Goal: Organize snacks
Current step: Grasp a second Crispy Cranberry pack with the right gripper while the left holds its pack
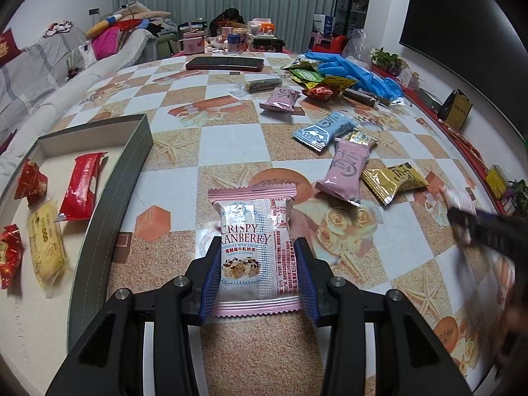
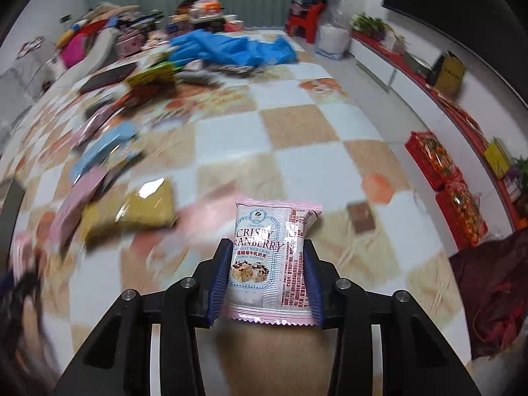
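The left gripper (image 1: 257,277) is narrowed onto a pink-edged Crispy Cranberry nougat packet (image 1: 254,250), blue pads pressing its sides, above the checked tablecloth (image 1: 231,145). The right gripper (image 2: 267,280) clamps a second pink-edged cranberry packet (image 2: 270,260). Left lies the grey cardboard box (image 1: 128,178); bare cloth beyond, then scattered wrappers (image 1: 343,165).

A box (image 1: 132,151) sits at the table's (image 1: 231,151) left with several snacks (image 1: 81,189) inside; loose packets (image 1: 343,171) lie scattered right, gloves (image 1: 356,69) behind them, perhaps touching.
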`<state>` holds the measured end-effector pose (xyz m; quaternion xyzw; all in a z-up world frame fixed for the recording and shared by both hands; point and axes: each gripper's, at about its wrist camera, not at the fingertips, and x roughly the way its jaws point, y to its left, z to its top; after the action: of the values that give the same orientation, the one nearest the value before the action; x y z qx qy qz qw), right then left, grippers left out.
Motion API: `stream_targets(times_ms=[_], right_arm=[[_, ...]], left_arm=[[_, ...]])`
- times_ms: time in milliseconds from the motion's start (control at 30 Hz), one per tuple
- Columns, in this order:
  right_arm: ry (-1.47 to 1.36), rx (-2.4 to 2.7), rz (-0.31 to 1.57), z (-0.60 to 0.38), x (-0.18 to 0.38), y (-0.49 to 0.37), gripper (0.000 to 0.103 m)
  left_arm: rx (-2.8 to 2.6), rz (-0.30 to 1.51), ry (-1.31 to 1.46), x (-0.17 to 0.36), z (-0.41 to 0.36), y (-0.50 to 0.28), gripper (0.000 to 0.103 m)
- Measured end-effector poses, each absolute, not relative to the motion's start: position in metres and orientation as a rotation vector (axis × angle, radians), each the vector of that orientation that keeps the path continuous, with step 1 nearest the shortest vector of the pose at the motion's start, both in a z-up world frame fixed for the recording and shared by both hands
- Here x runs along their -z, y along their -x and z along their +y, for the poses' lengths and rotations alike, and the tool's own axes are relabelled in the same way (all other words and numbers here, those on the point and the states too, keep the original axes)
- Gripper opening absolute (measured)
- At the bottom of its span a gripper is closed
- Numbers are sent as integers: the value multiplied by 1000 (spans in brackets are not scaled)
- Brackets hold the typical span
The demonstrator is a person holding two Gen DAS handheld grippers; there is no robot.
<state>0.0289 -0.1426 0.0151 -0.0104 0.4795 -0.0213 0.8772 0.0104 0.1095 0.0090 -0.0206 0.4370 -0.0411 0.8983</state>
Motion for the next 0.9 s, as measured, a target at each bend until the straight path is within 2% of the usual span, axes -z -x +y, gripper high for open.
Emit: stream_targets(times_ms=[233,900], right_arm=[[104,-152,940,-56,-12,-5,43],[95,-152,918,-52,-9,-5,43]], left_arm=[[36,912,60,-9,118,-10,46],[13,916,-9,-7,109,-10,46]])
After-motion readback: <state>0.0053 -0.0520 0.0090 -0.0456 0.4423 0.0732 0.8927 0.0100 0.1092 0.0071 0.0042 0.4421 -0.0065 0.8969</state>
